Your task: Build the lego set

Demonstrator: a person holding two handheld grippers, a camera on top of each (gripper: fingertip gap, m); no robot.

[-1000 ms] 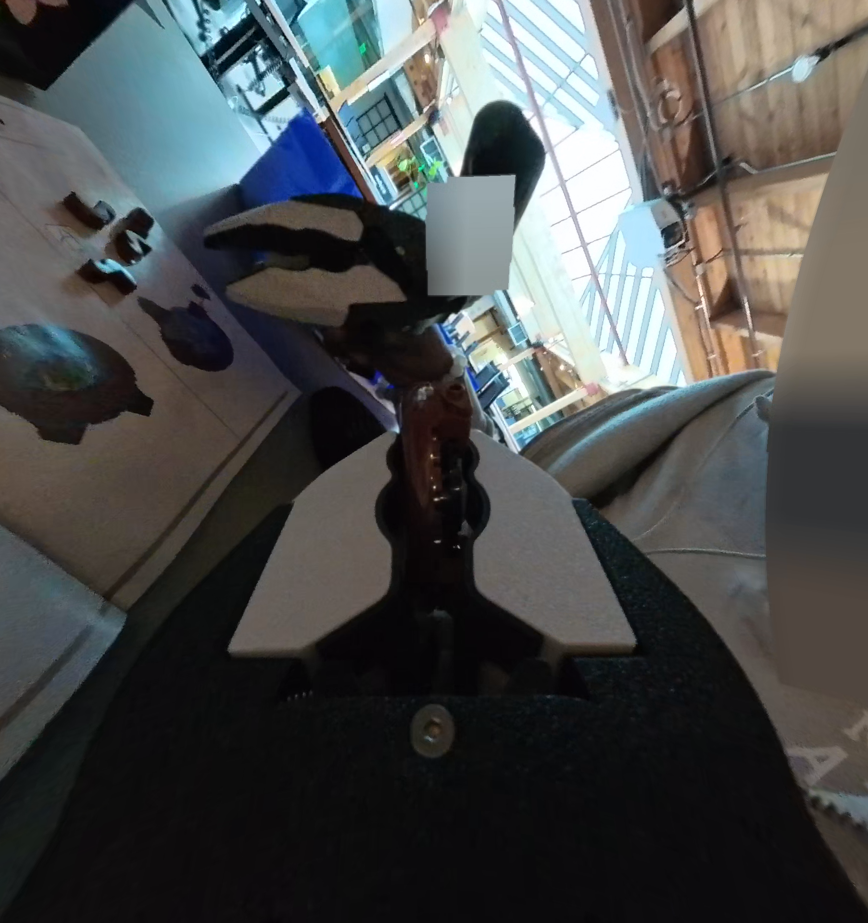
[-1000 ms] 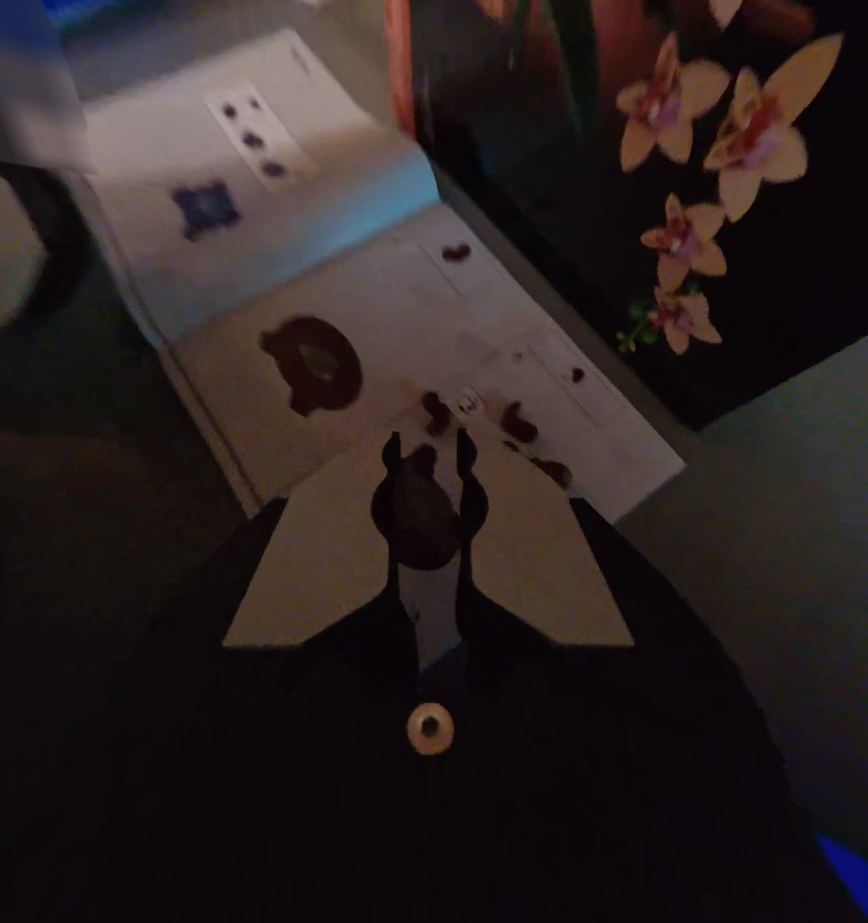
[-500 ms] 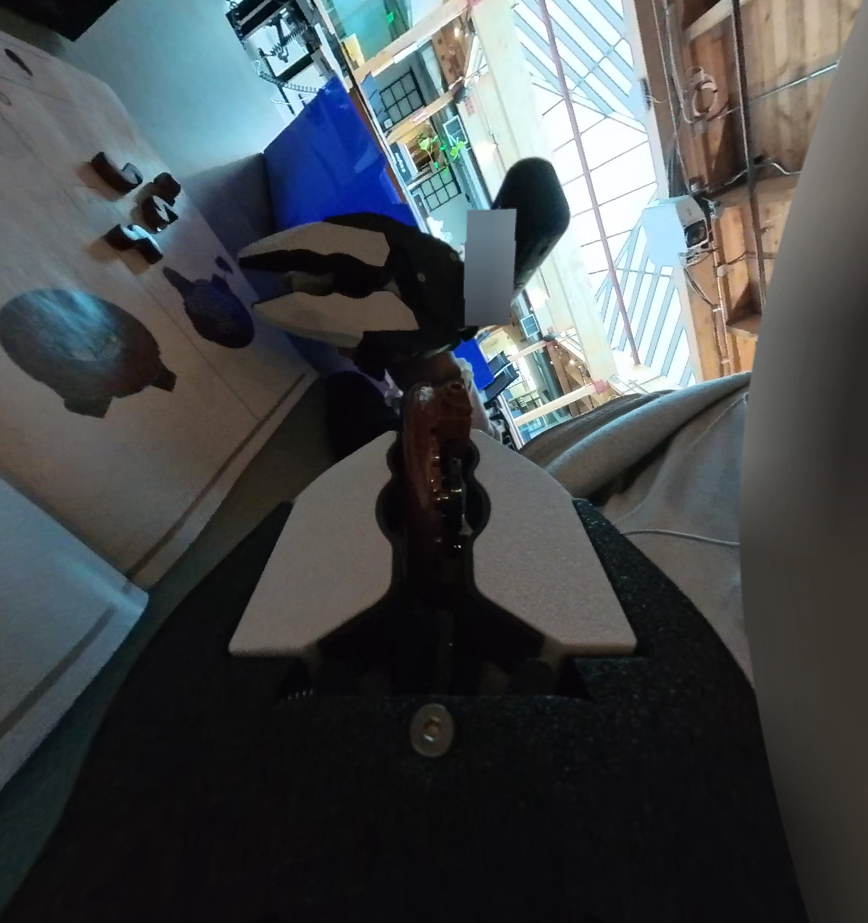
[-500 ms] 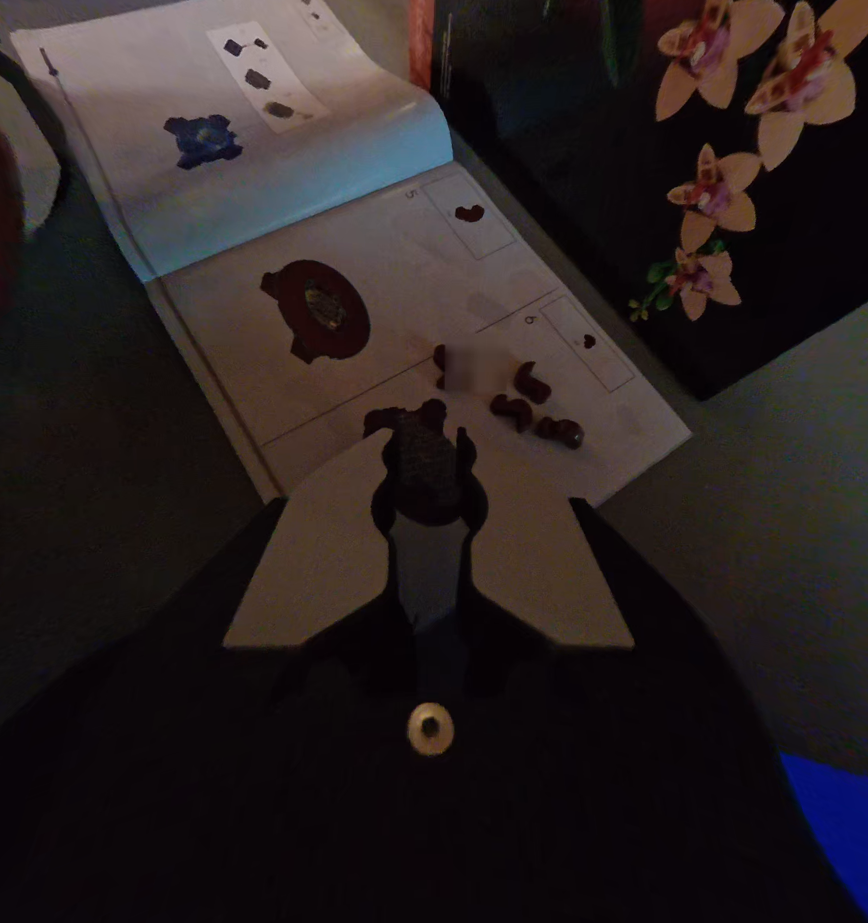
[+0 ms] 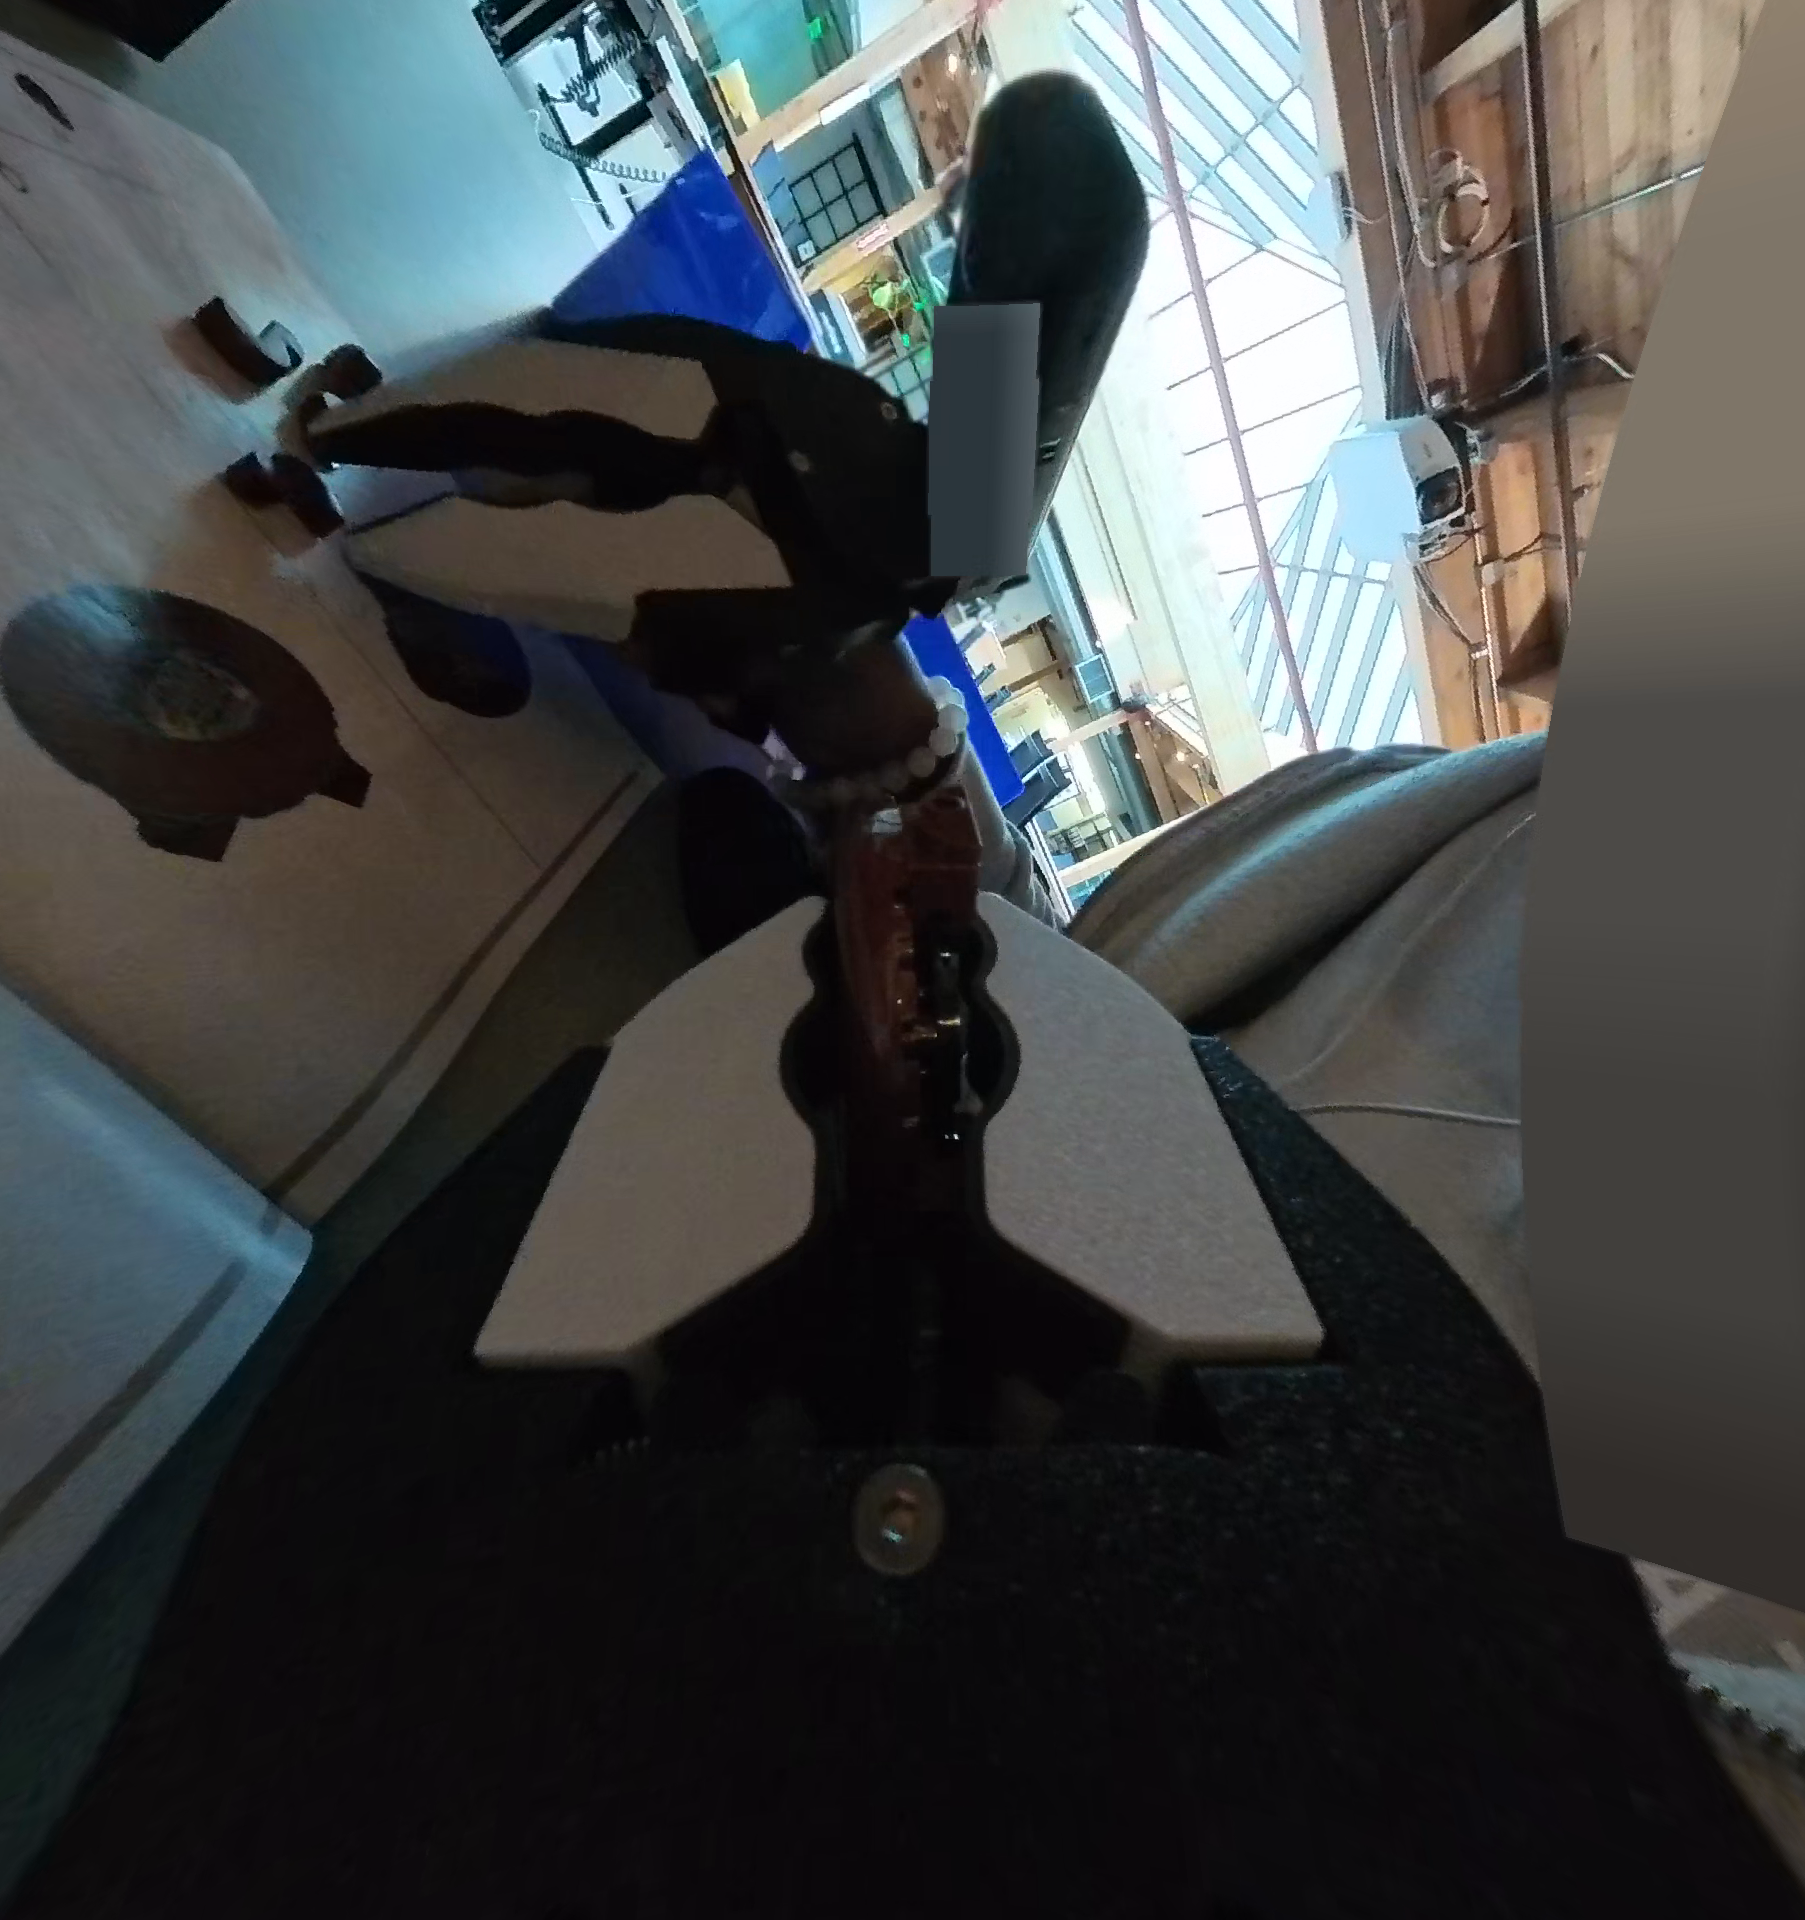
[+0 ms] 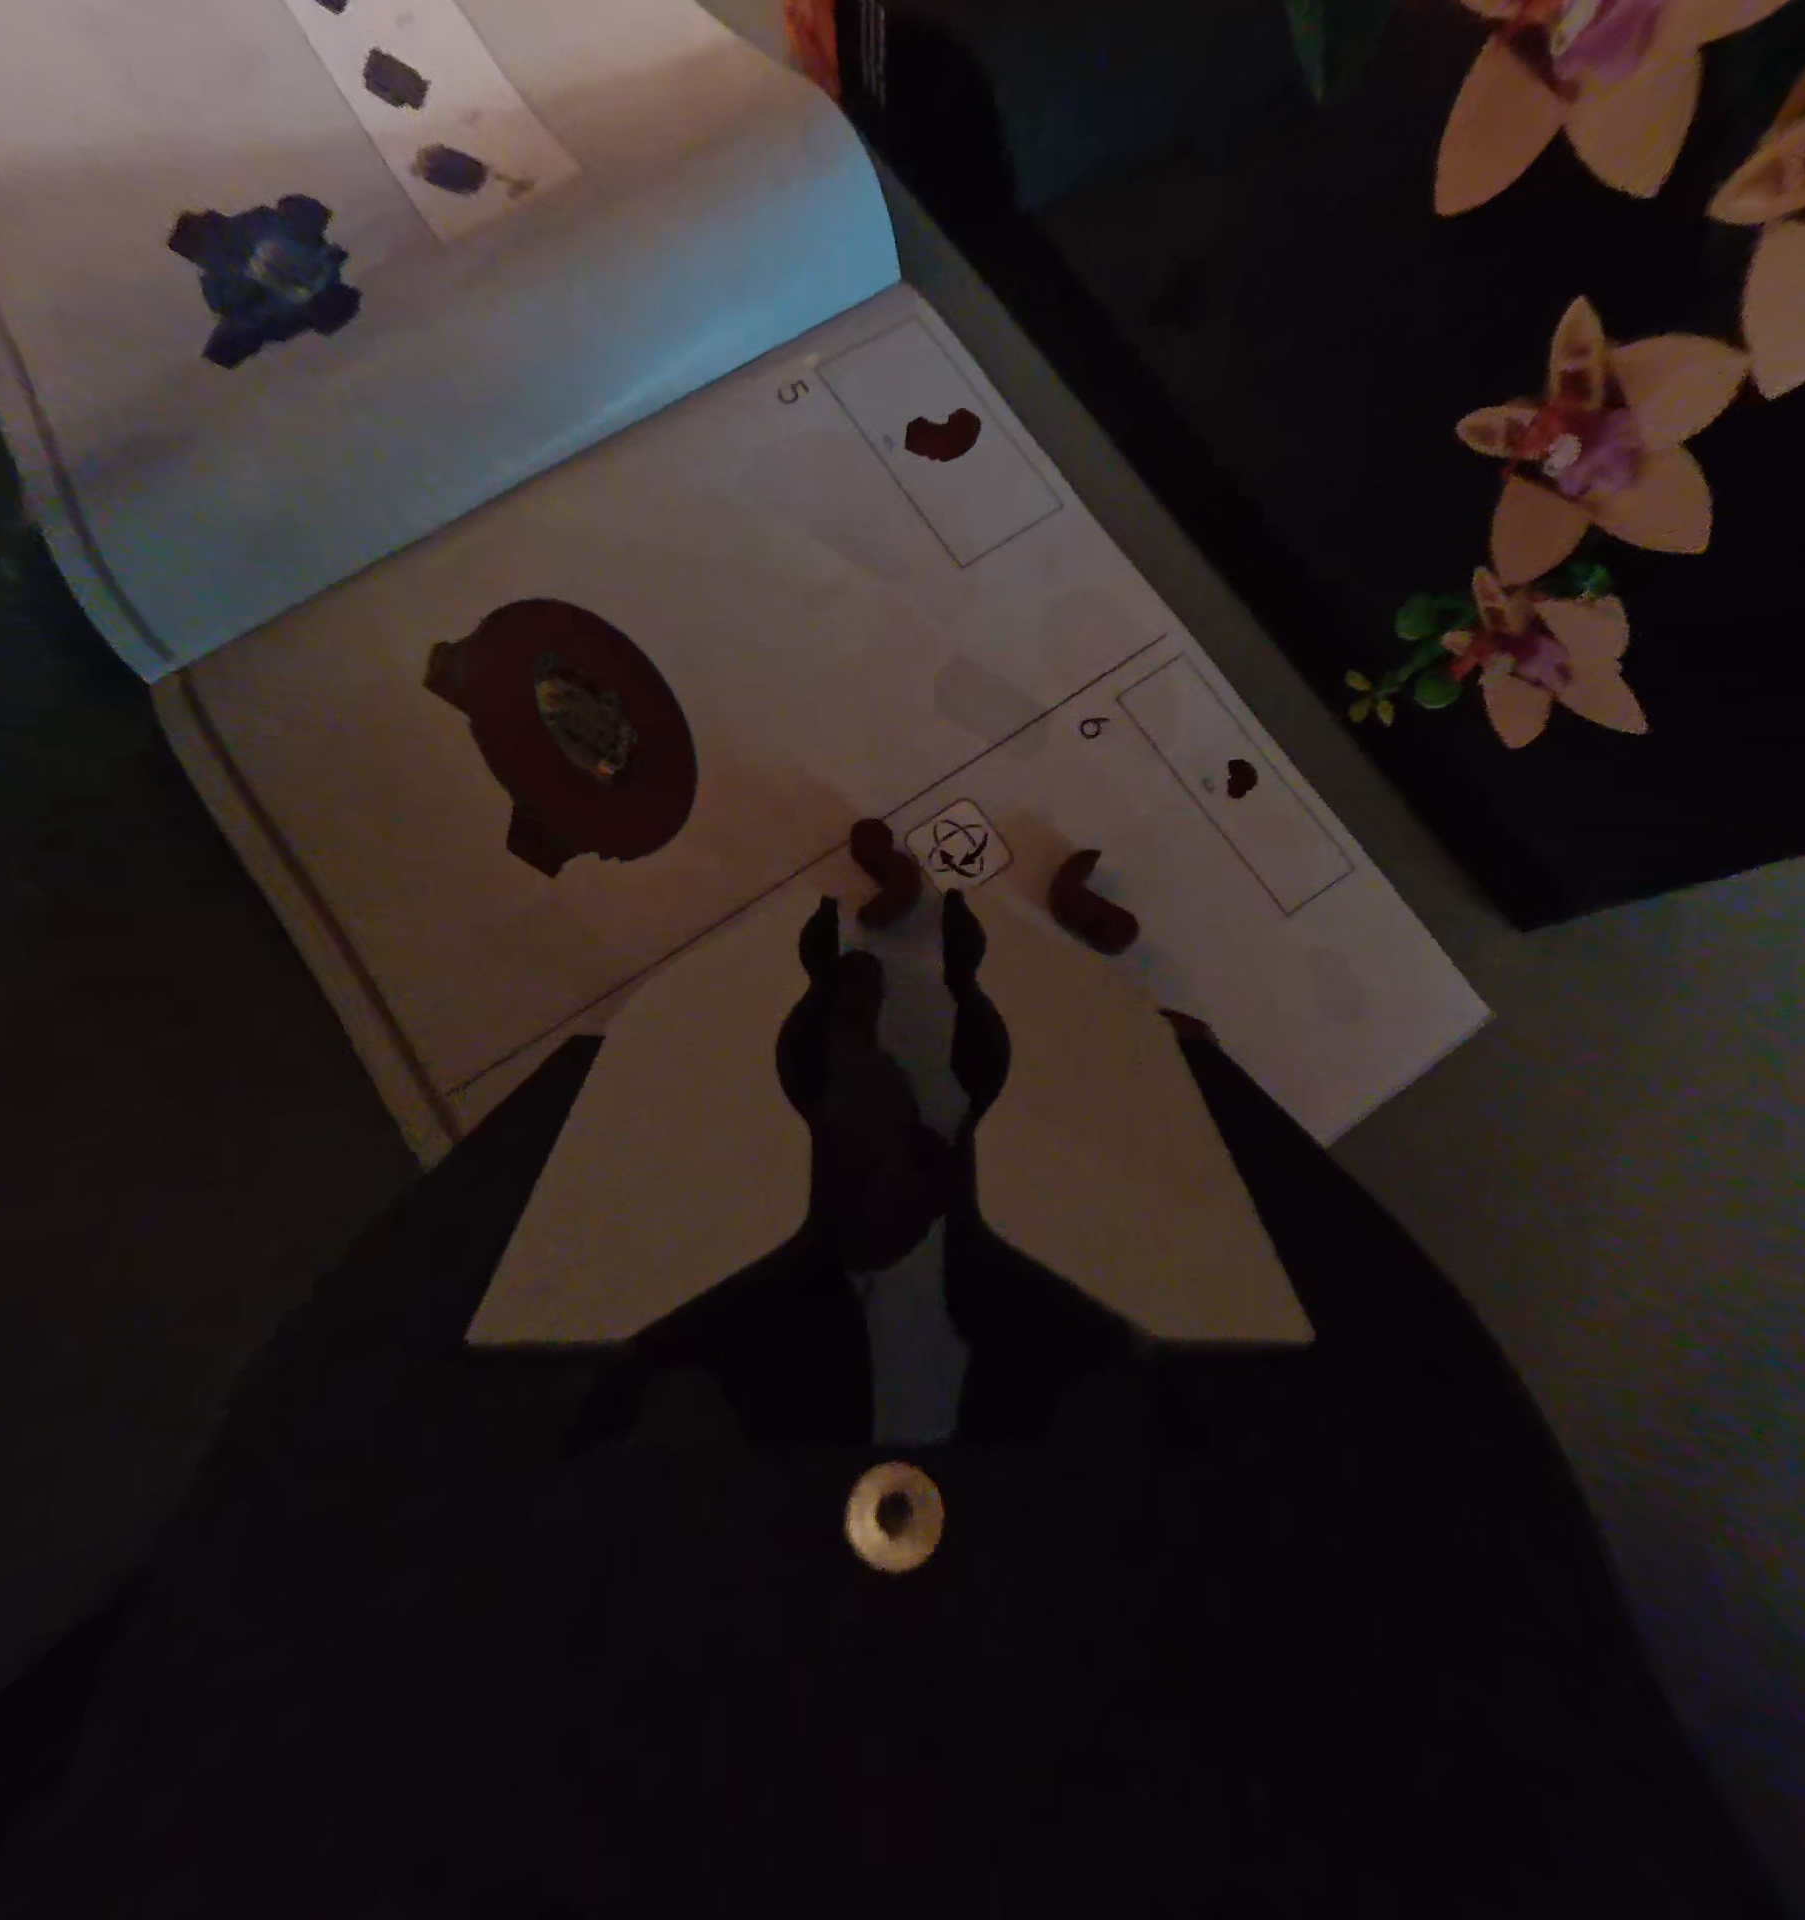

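Beside the open white paper instruction booklet (image 6: 669,499), the left claw (image 5: 898,966) is clamped on a glossy red-brown plastic brick assembly (image 5: 882,935); over the booklet's lower page, the right claw (image 6: 893,925) hangs narrowly parted, gripping nothing, tips nearly touching a small curved red-brown brick (image 6: 882,868).

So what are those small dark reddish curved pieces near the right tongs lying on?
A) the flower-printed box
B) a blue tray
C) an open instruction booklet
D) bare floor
C: the curved pieces lie on the white page of the open booklet, just ahead of the right tongs.
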